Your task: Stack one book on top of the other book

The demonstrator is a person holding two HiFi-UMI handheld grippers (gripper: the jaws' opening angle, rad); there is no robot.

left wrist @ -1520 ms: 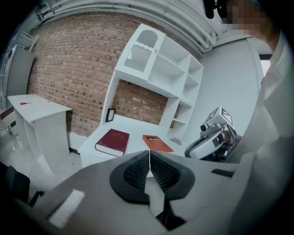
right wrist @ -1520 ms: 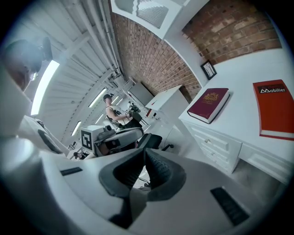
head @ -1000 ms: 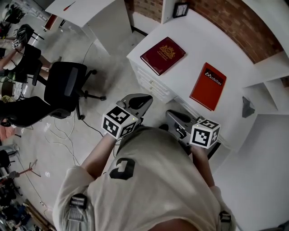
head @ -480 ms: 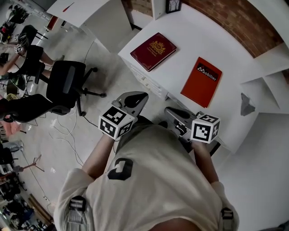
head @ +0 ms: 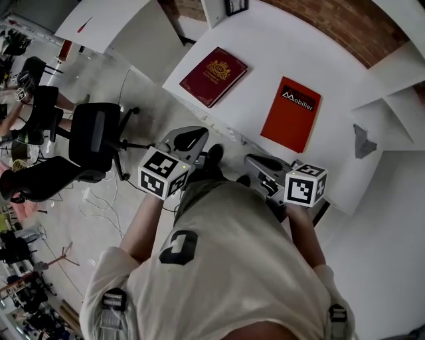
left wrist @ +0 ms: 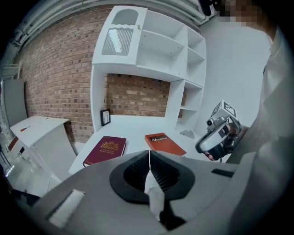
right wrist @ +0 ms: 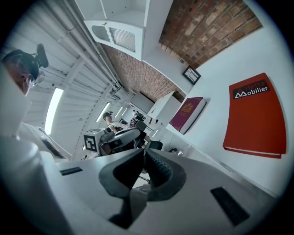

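Two books lie flat and apart on the white desk [head: 332, 73]: a maroon book [head: 214, 67] with a gold crest at the left, and an orange-red book [head: 291, 113] to its right. Both also show in the left gripper view, maroon book [left wrist: 105, 150] and orange-red book [left wrist: 164, 143]. My left gripper [head: 198, 135] is shut and empty, short of the desk's front edge, below the maroon book. My right gripper [head: 249, 159] is also shut and empty, at the desk edge just below the orange-red book [right wrist: 256, 114]. In their own views, the jaws of the left gripper [left wrist: 149, 152] and the right gripper [right wrist: 144, 151] meet.
A black office chair [head: 99, 136] stands on the floor to the left, with cables nearby. A small picture frame [head: 236, 5] leans at the desk's back. White shelves [head: 398, 106] flank the desk on the right. A second white table [head: 99, 23] is at the far left.
Both grippers have moved forward toward the desk's front edge, and the books now sit nearer to them in the head view. Both stay shut.
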